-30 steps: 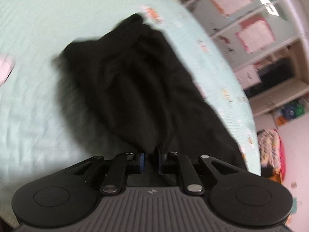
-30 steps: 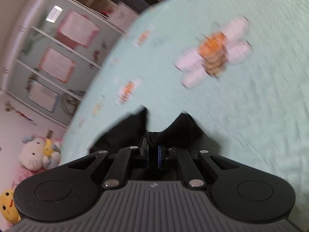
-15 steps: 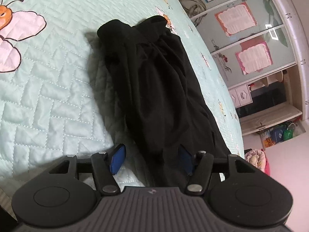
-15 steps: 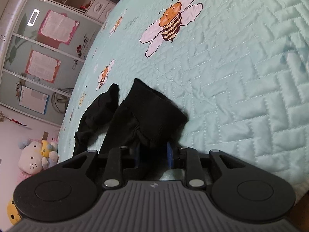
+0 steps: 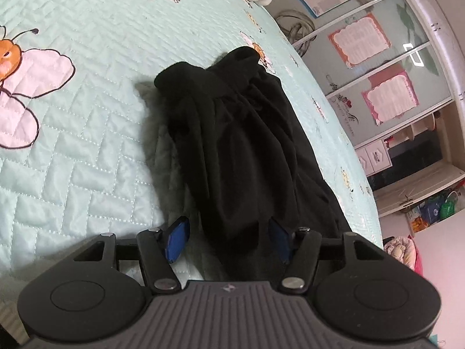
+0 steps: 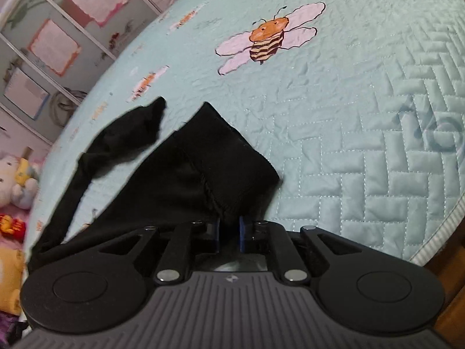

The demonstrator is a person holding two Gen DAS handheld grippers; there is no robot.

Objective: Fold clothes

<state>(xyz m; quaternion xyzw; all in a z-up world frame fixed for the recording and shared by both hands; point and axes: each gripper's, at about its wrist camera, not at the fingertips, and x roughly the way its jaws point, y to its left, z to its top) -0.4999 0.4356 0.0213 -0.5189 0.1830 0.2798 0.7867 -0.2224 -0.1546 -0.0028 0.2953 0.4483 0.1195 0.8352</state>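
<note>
A black garment (image 5: 241, 145) lies stretched out in a long, creased strip on a mint quilted bedspread (image 5: 87, 145). My left gripper (image 5: 228, 232) stands open at its near end; the cloth lies loose between the blue pads (image 5: 177, 238). In the right wrist view the other end of the garment (image 6: 189, 180) is folded over in a thick band, with a thin strip trailing to the left. My right gripper (image 6: 228, 226) is closing, its jaws narrow, with a fold of that black cloth pinched between them.
The bedspread (image 6: 363, 145) carries printed bees (image 6: 267, 40). Its near edge and a wooden frame (image 6: 453, 290) show at the lower right. Plush toys (image 6: 17, 174) sit on the floor to the left. A glass-fronted cabinet (image 5: 377, 67) stands beyond the bed.
My left jaws went from shut on the cloth to wide open and let it go. The garment has settled flat on the bed. My right jaws widened a little, then narrowed again.
</note>
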